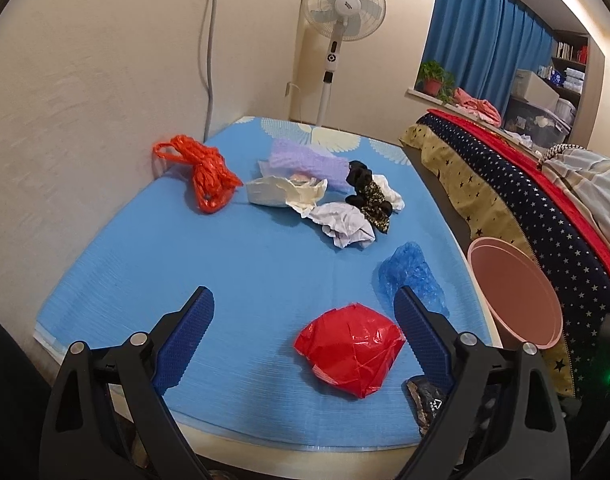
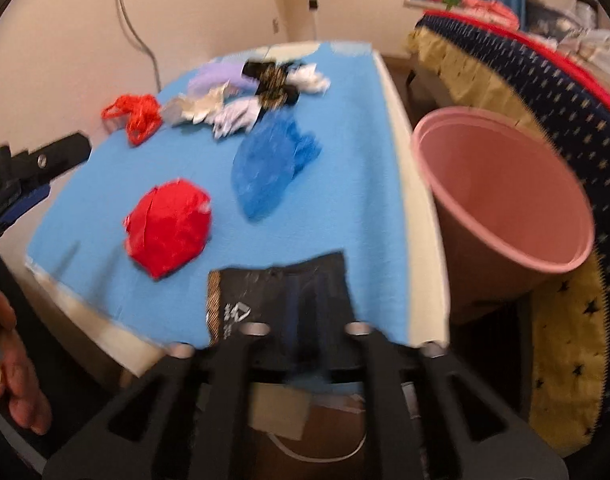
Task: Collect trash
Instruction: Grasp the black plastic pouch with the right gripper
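Observation:
My left gripper (image 1: 305, 308) is open above the near part of the blue mat (image 1: 225, 272), with a red crumpled bag (image 1: 351, 350) between and just ahead of its blue pads. My right gripper (image 2: 301, 304) is shut on a black foil packet (image 2: 273, 292) at the mat's near edge; the packet also shows in the left wrist view (image 1: 427, 398). The pink bin (image 2: 501, 196) stands right of the mat and also shows in the left wrist view (image 1: 517, 292). A blue plastic bag (image 1: 411, 276) lies near the right edge.
Farther back lie an orange net bag (image 1: 207, 176), white crumpled paper (image 1: 341, 224), a purple wrap (image 1: 309, 164) and a black patterned wrapper (image 1: 369, 196). A bed with a starred cover (image 1: 525, 200) is on the right, and a standing fan (image 1: 345, 12) is behind the mat.

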`<state>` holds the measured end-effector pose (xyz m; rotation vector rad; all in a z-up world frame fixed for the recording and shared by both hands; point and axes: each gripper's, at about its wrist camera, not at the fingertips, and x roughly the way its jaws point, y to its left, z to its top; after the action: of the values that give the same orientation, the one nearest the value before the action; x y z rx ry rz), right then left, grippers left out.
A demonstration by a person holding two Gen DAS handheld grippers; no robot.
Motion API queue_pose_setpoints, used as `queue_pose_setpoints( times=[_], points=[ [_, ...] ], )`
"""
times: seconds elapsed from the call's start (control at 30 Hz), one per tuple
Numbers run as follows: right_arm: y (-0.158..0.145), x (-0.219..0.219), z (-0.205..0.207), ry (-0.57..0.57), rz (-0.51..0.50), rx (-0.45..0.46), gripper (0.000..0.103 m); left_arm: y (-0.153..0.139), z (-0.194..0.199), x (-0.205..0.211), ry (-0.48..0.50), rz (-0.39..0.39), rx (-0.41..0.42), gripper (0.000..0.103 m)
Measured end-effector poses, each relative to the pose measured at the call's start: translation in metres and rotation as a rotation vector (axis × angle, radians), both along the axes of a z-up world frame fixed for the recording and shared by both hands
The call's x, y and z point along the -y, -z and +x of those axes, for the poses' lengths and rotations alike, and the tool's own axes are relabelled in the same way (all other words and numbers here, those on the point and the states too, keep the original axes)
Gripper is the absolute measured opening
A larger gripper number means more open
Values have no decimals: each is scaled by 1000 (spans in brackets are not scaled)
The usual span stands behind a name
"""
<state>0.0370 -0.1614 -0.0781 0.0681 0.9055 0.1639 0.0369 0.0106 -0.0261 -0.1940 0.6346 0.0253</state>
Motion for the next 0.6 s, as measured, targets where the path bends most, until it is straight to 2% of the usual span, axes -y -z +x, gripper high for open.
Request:
queue_pose_setpoints(
  times=[0.03, 0.1, 0.2, 0.27, 0.4, 0.5, 0.6],
  points=[
    [0, -1, -1, -5, 2, 7, 69, 1, 1, -1, -3, -2, -3, 88],
    [1, -6, 0, -35, -1, 7, 73, 2, 3, -2, -8, -9, -8, 88],
    [9, -12, 2, -48, -19, -21, 84, 5, 7, -3, -11, -16, -18, 88],
    [11, -18, 3, -66, -65, -19, 86, 6, 8, -2, -10, -17, -24, 88],
    [10, -18, 2, -64, -104, -13, 82, 10, 12, -1, -4, -15, -41, 88],
    [7, -10, 5, -29, -96, -8, 66, 15, 14, 0, 1, -16, -58, 88],
    [6, -4, 8, -10, -86, -6, 60, 19, 17, 3, 6, -12, -75, 88]
  ],
)
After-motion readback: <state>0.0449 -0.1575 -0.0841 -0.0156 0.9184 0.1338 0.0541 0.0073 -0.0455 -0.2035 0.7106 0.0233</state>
